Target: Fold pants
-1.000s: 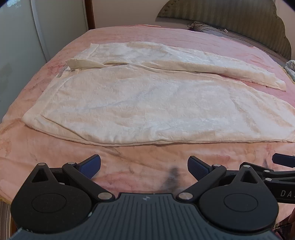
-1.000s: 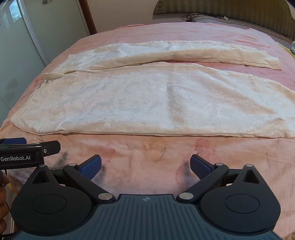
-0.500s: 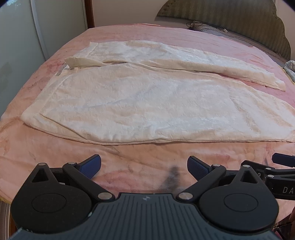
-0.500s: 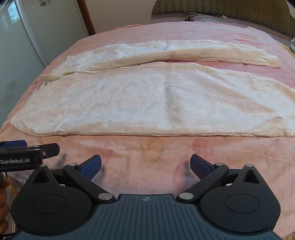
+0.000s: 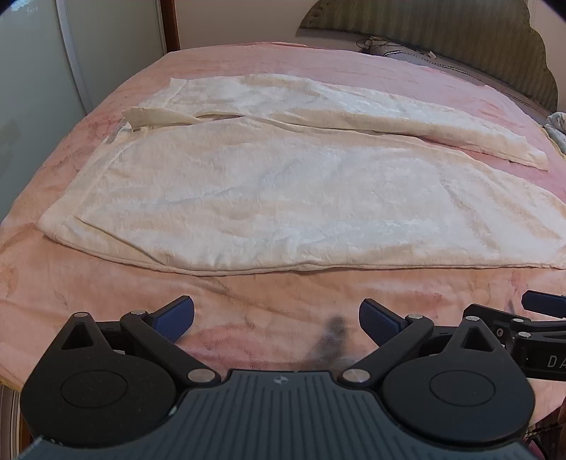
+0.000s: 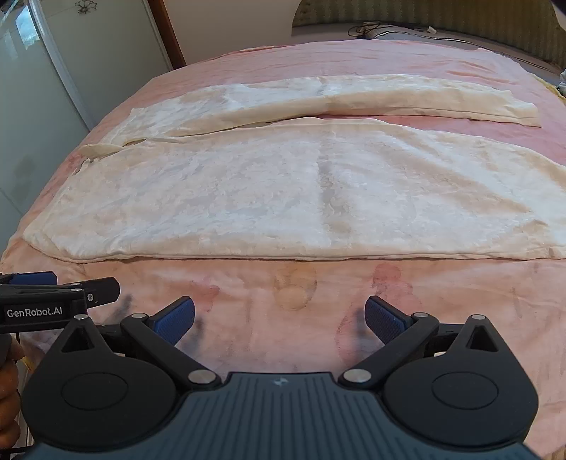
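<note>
Pants (image 5: pixel 283 198) flat on bed, beyond left gripper (image 5: pixel 276 318) and right gripper (image 6: pixel 279 315); both spread wide, empty.

Count on inspection: one pair of cream pants (image 5: pixel 283 198), with two legs laid apart, lying on one pink bedspread (image 5: pixel 247 311). Two handheld grippers are present: the left gripper (image 5: pixel 276 318) and the right gripper (image 6: pixel 279 316), each with two blue-padded fingers spread wide, four pads in all. One headboard (image 5: pixel 460 42) stands at the far end. One dark wooden door post (image 6: pixel 166 32) is visible at the upper left.
</note>
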A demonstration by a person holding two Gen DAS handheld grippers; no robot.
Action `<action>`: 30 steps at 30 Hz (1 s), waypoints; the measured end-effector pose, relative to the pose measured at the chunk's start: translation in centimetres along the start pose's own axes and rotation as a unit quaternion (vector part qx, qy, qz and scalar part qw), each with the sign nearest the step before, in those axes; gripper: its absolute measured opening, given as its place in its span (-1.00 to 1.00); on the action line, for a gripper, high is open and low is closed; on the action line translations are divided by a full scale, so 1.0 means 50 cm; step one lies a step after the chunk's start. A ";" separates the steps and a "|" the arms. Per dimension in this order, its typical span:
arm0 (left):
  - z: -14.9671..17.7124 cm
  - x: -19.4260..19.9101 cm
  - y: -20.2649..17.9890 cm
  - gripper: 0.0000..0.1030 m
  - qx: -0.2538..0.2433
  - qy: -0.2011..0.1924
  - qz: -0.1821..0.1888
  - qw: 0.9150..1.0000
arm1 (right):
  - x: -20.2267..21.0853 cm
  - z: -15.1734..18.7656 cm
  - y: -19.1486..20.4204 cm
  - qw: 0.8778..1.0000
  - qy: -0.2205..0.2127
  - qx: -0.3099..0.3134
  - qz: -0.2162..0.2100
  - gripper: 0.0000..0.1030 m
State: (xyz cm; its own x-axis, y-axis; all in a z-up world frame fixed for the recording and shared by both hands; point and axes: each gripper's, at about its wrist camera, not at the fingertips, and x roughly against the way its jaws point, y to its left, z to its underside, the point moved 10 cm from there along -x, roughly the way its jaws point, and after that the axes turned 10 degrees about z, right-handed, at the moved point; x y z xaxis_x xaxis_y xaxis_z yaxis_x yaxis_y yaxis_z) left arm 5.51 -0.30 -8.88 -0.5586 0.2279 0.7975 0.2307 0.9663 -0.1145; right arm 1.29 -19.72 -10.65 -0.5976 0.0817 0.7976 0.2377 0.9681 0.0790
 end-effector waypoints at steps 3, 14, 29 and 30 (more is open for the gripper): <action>0.000 -0.002 -0.001 0.97 0.001 0.001 0.004 1.000 | -0.001 0.000 0.000 1.000 0.001 0.000 -0.002 1.00; 0.003 -0.007 -0.004 0.97 0.000 0.003 0.013 1.000 | -0.001 0.002 0.006 1.000 0.002 -0.002 -0.010 1.00; -0.122 0.009 0.063 0.98 -0.009 -0.070 -0.012 0.997 | 0.020 -0.230 0.060 0.979 -0.137 0.065 -0.139 1.00; -0.131 0.007 0.069 0.97 -0.005 -0.073 -0.008 0.997 | 0.012 -0.252 0.079 0.973 -0.150 0.100 -0.144 1.00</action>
State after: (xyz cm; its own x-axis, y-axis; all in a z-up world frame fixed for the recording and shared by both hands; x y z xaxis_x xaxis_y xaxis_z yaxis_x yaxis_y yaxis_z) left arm 11.35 2.33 -5.11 -0.6725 0.2290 0.7037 0.2288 0.9687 -0.0965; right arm 11.53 -18.83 -2.30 -0.8211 -0.1631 0.5471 -0.1084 0.9854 0.1311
